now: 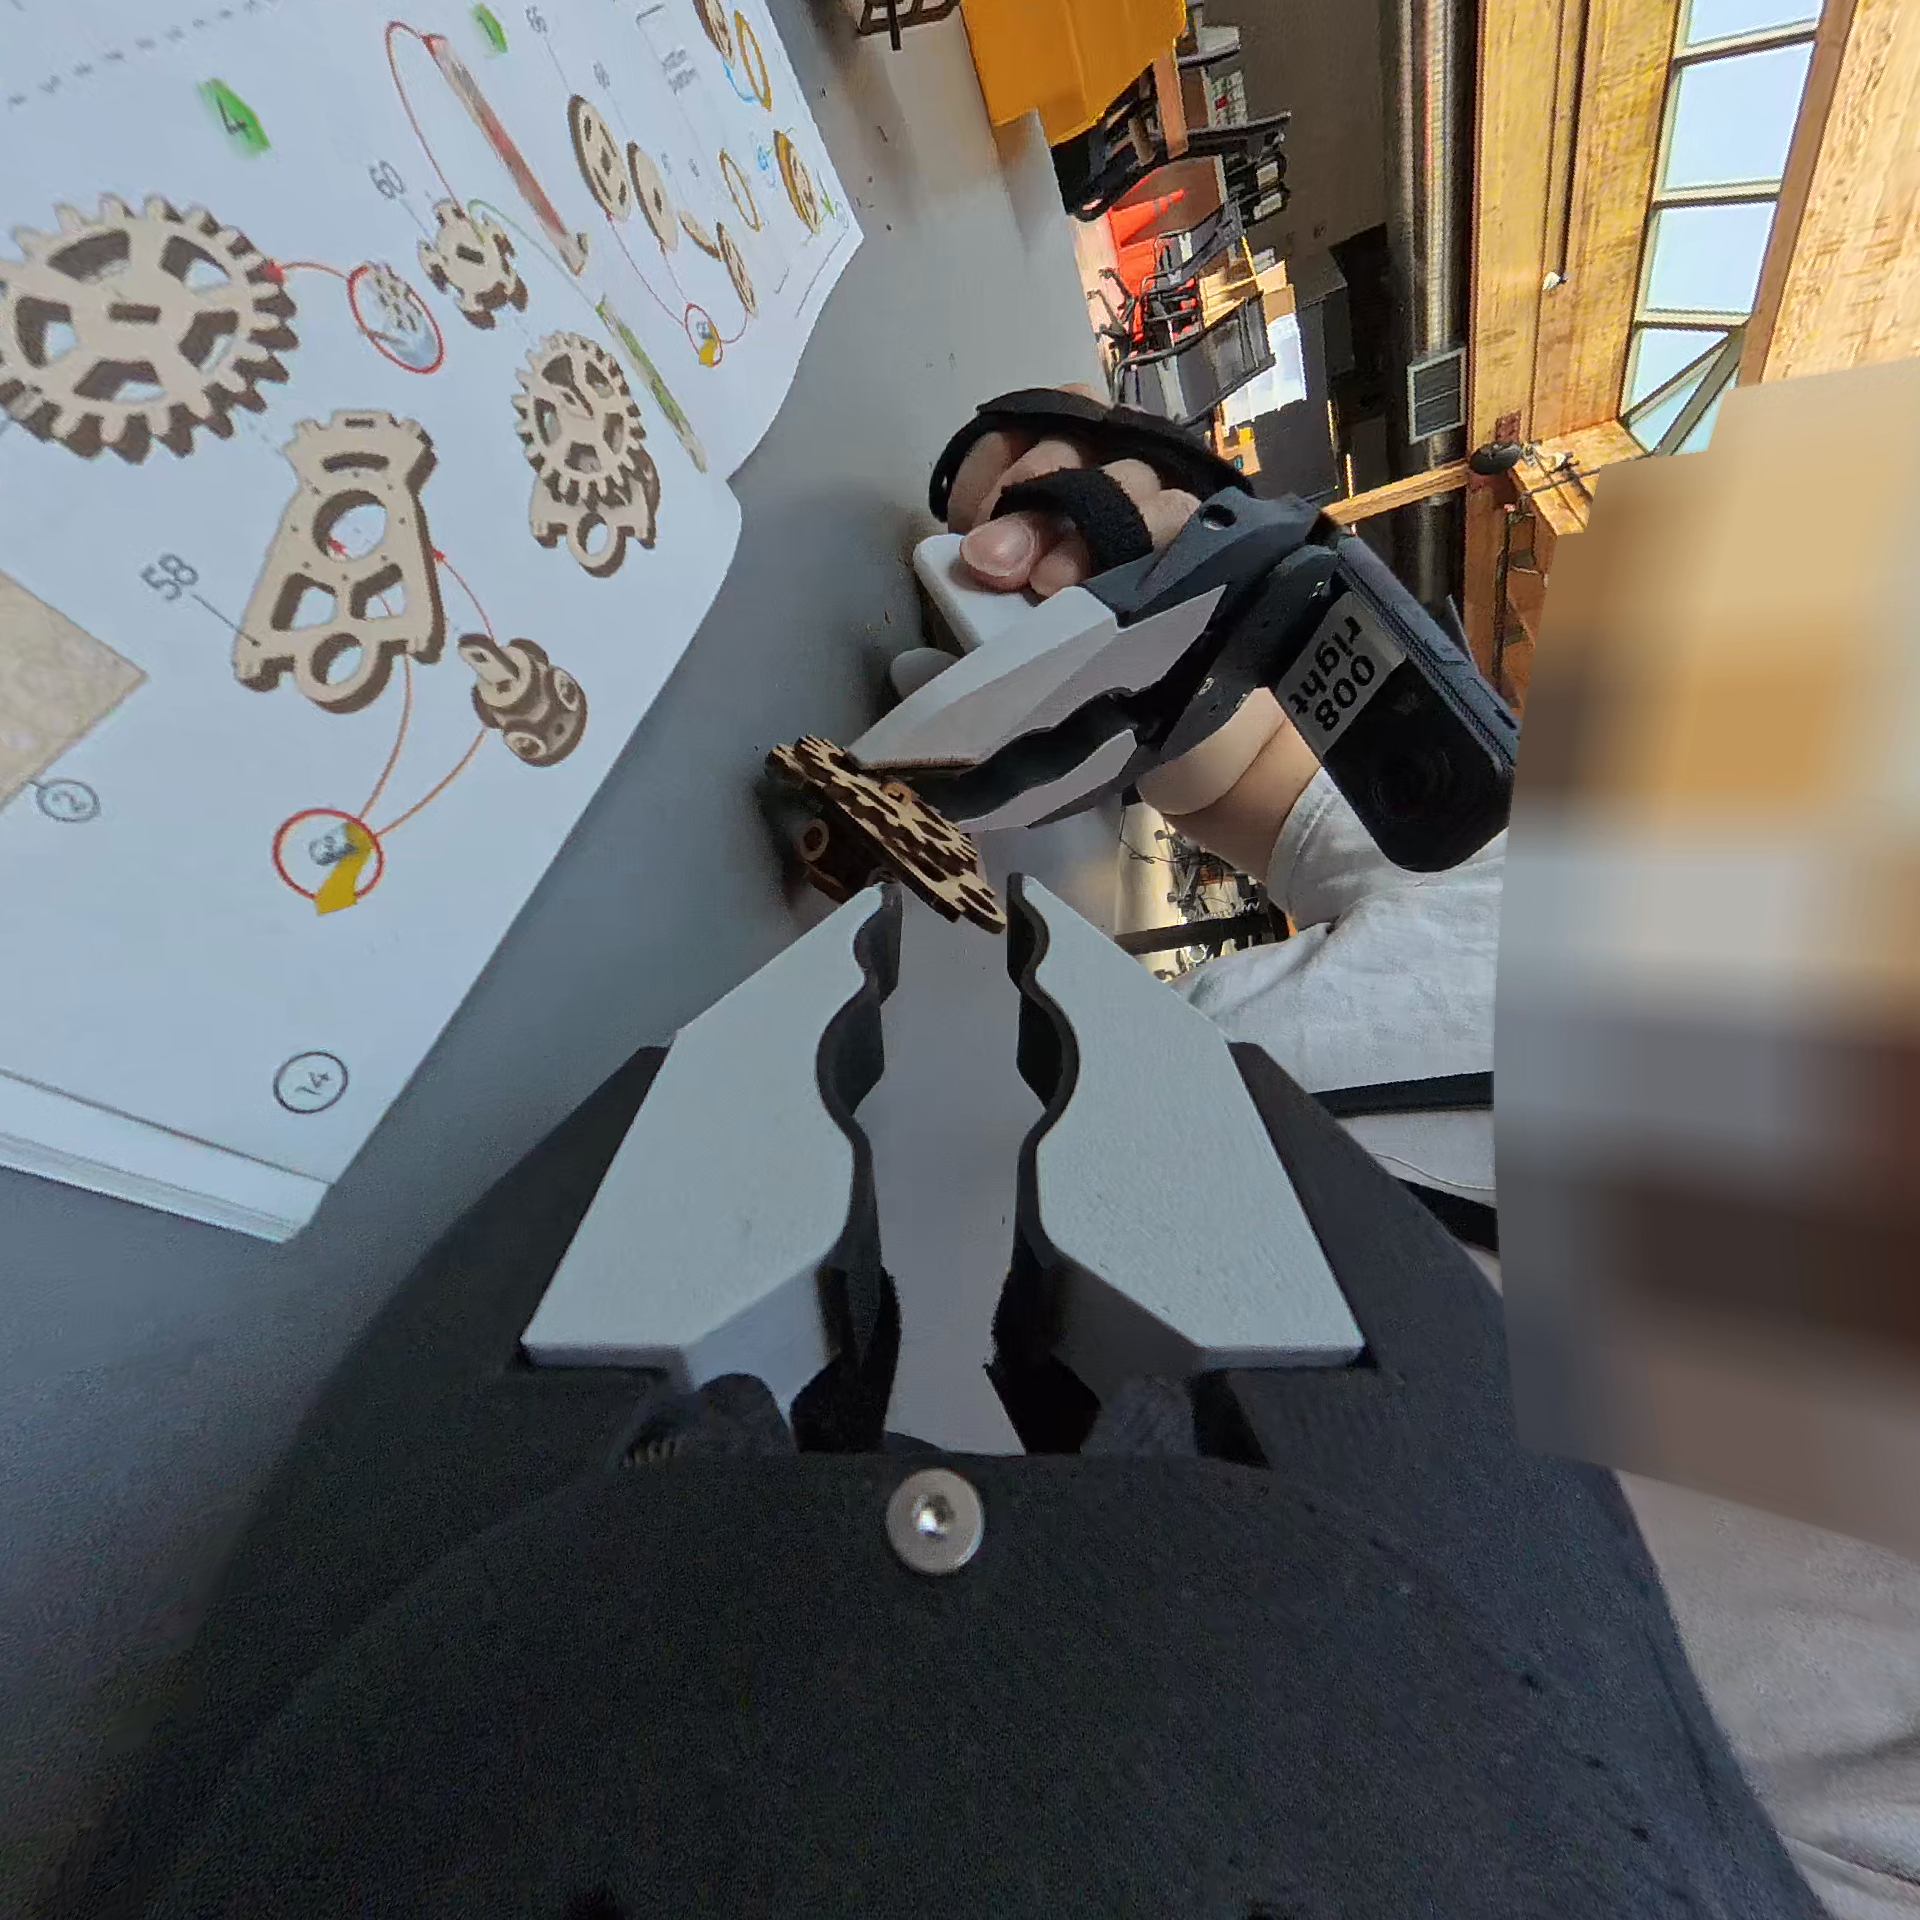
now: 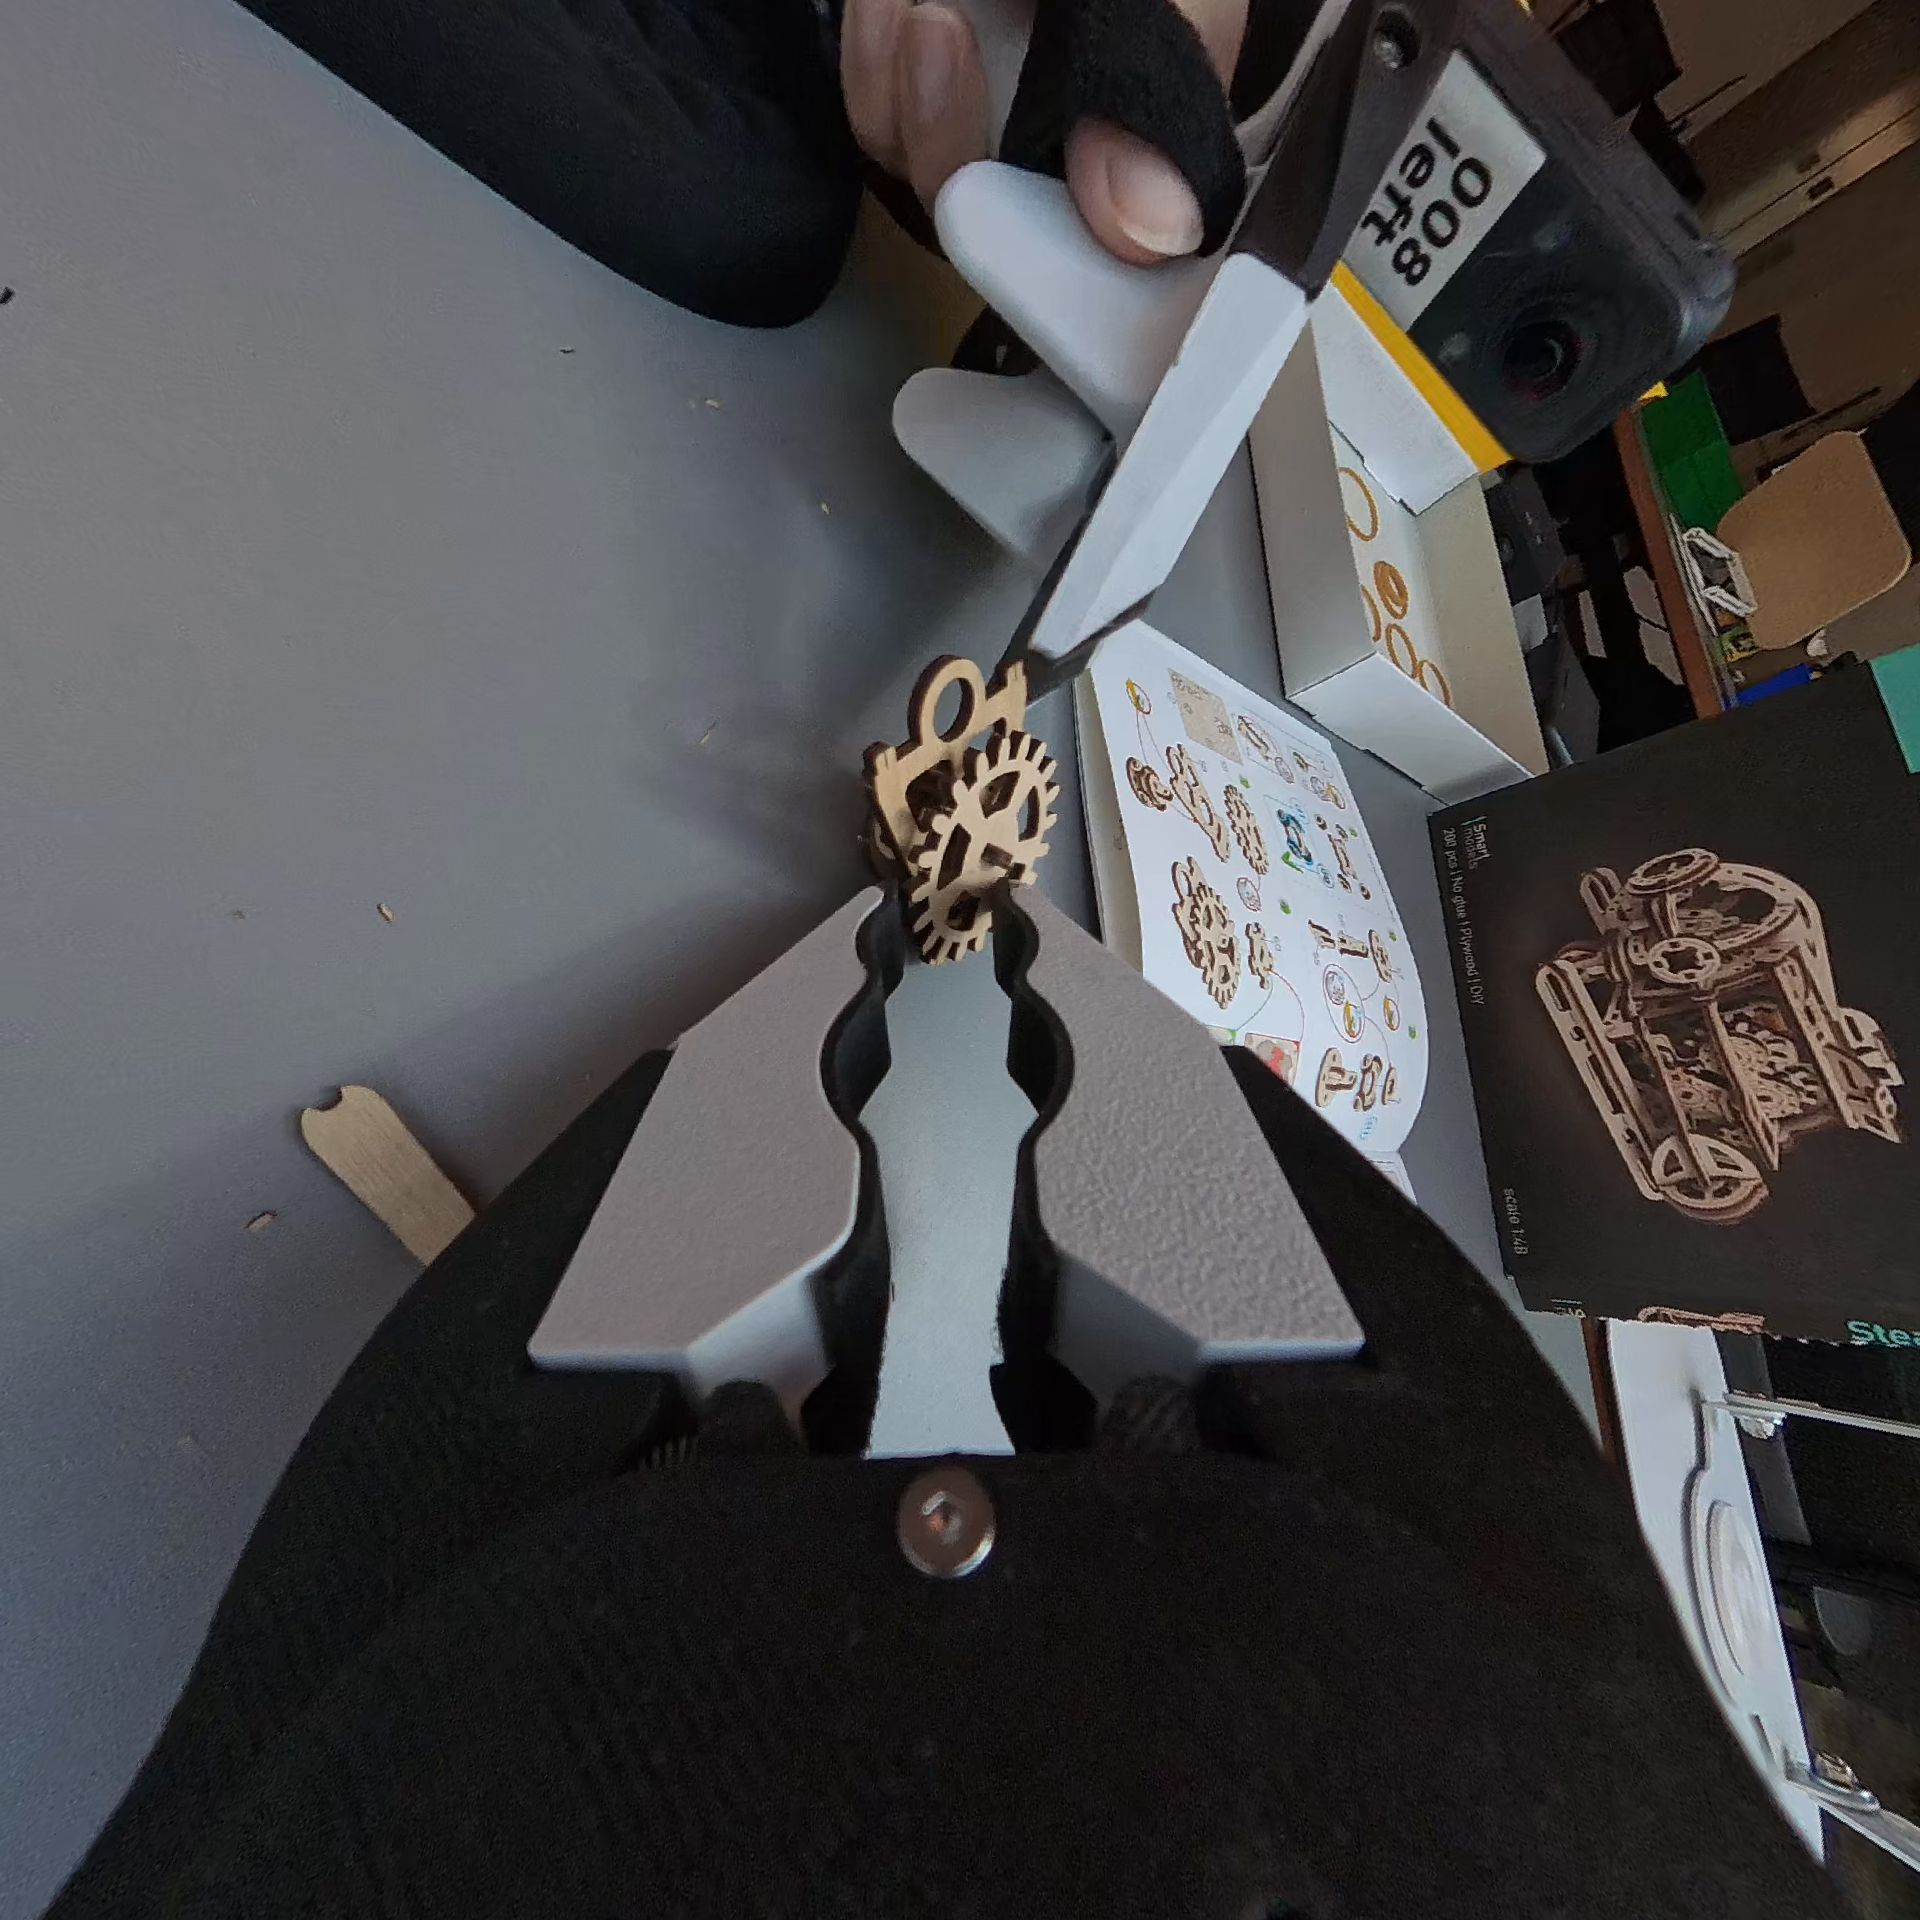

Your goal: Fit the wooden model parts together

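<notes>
A small wooden assembly (image 2: 966, 821), a toothed gear on a bracket plate with a ring-shaped ear, hangs just above the grey table. My right gripper (image 2: 948, 902) is shut on the gear's lower edge. In the left wrist view the assembly (image 1: 873, 821) is edge-on, with the right gripper (image 1: 914, 790) clamped on it from the right. My left gripper (image 1: 954, 891) is closed on the near edge of the assembly. In the right wrist view the left gripper (image 2: 1023, 665) comes down from above and grips the bracket's top corner beside the ear.
An open instruction booklet (image 1: 312, 520) lies on the table (image 2: 416, 623); the right wrist view shows it (image 2: 1247, 883) too. A dark model box (image 2: 1683, 1018), a white box (image 2: 1392, 582) and a flat wooden stick (image 2: 384, 1174) lie around. A person's torso (image 1: 1382, 987) is close. Only a small space, under 4 cm, lies between the two pairs of fingers. The flat wooden stick (image 2: 384, 1174) is about 9 cm from my right fingertips.
</notes>
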The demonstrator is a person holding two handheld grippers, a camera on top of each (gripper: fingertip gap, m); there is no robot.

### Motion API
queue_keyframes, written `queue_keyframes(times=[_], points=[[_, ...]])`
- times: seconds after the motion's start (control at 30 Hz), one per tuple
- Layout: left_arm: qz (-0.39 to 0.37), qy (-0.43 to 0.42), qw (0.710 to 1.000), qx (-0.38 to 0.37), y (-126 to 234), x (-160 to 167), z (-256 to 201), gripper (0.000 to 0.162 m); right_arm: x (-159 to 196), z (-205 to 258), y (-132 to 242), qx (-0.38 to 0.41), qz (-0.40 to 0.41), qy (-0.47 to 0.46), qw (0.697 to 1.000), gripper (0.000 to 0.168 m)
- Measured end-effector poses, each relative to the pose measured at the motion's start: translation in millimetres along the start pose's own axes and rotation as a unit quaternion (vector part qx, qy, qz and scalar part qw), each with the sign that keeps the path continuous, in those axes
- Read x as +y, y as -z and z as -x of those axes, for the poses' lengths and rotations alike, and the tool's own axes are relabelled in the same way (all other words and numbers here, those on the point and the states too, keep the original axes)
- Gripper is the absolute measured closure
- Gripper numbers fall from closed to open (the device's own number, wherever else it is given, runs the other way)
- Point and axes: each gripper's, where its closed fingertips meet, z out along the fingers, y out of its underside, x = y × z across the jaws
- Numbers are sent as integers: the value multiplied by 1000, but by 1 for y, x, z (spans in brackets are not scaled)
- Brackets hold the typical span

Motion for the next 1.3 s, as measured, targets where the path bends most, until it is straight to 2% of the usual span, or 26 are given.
queue_keyframes(times=[0.03,0.17,0.3,0.43,0.53,0.63,0.73,0.83,0.9,0.97,1.13,1.2,1.3], points=[[2,-23,1000,-9,2,-1,-3,142,0,1,0,-7,-2,-4,1000,153],[11,-133,988,-76,7,-5,-1,136,-1,3,6,-39,-19,-50,998,160],[23,-207,975,-81,2,-3,-7,130,-1,2,12,-74,-38,-112,990,162],[62,-262,955,-123,-5,5,4,112,1,3,14,-97,-47,-153,982,163],[78,-326,926,-172,-11,6,10,102,1,2,15,-106,-51,-167,979,163],[91,-404,886,-208,-19,8,8,105,1,3,16,-111,-52,-167,978,162],[107,-450,855,-235,-28,13,8,119,2,5,16,-112,-49,-157,980,162],[128,-462,837,-265,-33,16,17,117,3,5,15,-113,-46,-160,980,162],[138,-475,818,-294,-35,15,25,106,3,4,15,-115,-45,-166,978,162],[134,-495,800,-311,-39,13,26,105,4,4,16,-117,-43,-173,977,163],[121,-534,766,-336,-42,7,25,126,5,4,16,-122,-42,-177,976,162],[118,-539,764,-334,-41,7,26,135,5,4,16,-120,-42,-176,976,161],[114,-529,778,-320,-41,8,26,135,5,5,17,-119,-41,-171,977,151]])
